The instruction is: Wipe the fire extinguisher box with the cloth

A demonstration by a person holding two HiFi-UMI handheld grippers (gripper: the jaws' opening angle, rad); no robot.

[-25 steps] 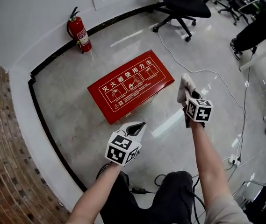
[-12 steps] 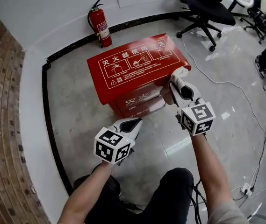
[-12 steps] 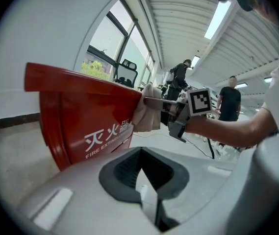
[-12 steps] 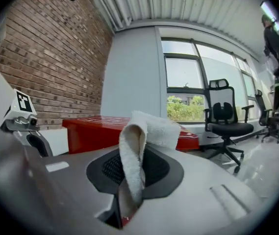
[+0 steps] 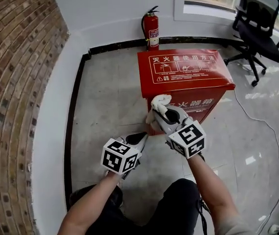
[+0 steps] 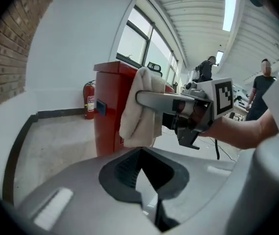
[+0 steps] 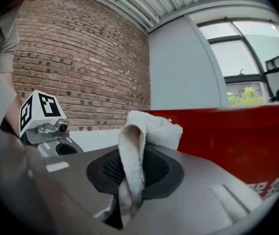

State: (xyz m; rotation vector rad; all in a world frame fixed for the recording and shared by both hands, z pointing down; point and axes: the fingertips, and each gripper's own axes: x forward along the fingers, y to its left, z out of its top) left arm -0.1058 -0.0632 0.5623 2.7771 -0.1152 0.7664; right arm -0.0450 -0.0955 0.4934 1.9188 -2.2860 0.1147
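The right gripper (image 5: 164,115) is pinching a white cloth (image 5: 159,102) between its jaws, at the front left corner of the red fire extinguisher box (image 5: 188,72). The left gripper (image 5: 138,139) is hovering near it, lower down, with its jaws together on nothing.

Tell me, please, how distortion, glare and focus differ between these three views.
Head view: sharp, but the wide lens curves the brick wall, and the glossy floor reflects light patches. Left gripper view: strong fisheye, dark corners, ceiling light blown out. Right gripper view: cloth crisp, window washed out.
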